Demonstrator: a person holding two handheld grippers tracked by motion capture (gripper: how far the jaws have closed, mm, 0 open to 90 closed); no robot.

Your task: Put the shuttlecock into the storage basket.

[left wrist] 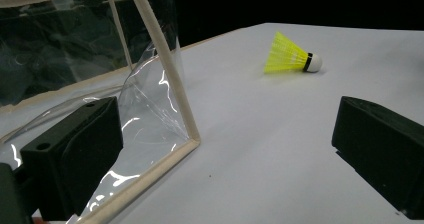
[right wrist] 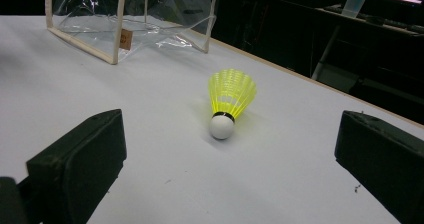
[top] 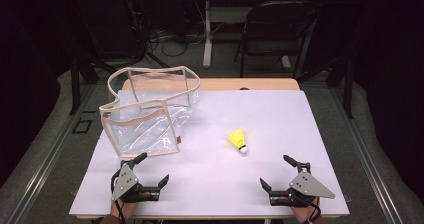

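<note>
Both grippers sit at the bottom of the high view, left gripper (top: 153,170) and right gripper (top: 278,173), jaws spread wide, holding nothing. The yellow shuttlecock (top: 238,140) lies mid-frame on the white table (top: 280,119), right of the clear bag (top: 150,111).

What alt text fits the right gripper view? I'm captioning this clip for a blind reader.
A yellow shuttlecock lies on its side on the white table, its white cork tip toward the camera, apart from the right gripper, whose two black jaws stand wide open with nothing between them. Farther back, at upper left, stands a clear plastic bag with beige trim.
</note>
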